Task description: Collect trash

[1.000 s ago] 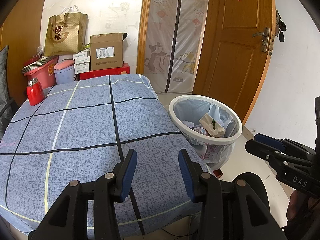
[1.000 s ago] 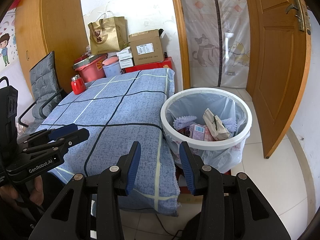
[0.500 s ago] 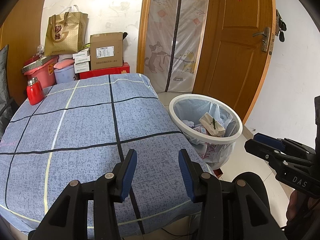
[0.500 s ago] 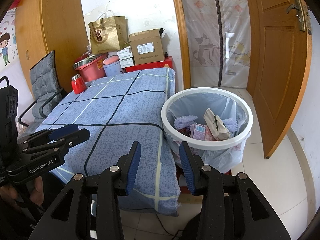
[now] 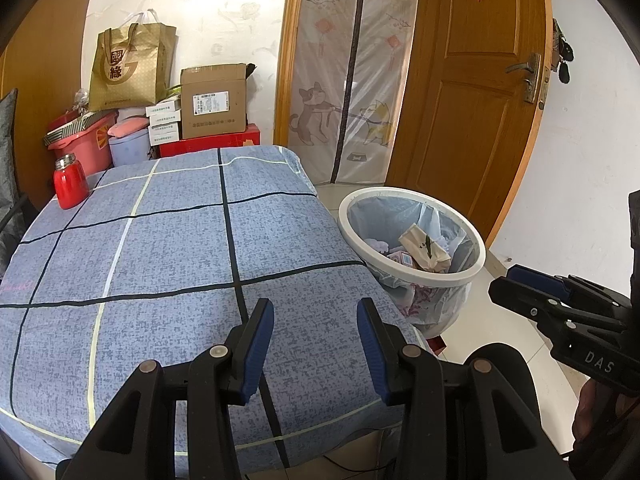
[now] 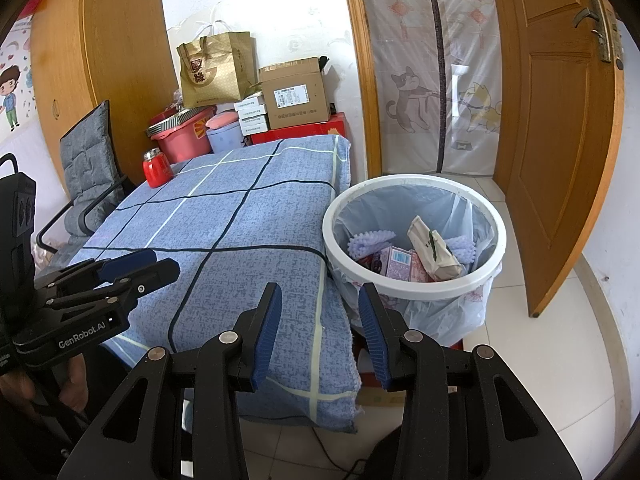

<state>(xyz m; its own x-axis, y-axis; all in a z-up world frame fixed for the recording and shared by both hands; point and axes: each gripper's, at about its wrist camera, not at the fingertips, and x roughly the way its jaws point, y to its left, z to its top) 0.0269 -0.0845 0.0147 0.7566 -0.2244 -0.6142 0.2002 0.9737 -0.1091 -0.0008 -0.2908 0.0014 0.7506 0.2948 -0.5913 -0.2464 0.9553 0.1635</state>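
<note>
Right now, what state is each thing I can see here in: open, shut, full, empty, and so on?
Left gripper: open, holding nothing.
Right gripper: open, holding nothing.
Trash bin: upright beside the table, lined with a bag, partly filled.
Paper packet: lying in the bin on top.
Red bottle: upright on the table, capped.
Cardboard box: flaps partly open.
Wooden door: swung open.
Screen curtain: closed.

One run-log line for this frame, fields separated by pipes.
left hand-held gripper: open, empty | right hand-held gripper: open, empty | trash bin: beside table, holds trash | tablecloth: only red bottle on it
</note>
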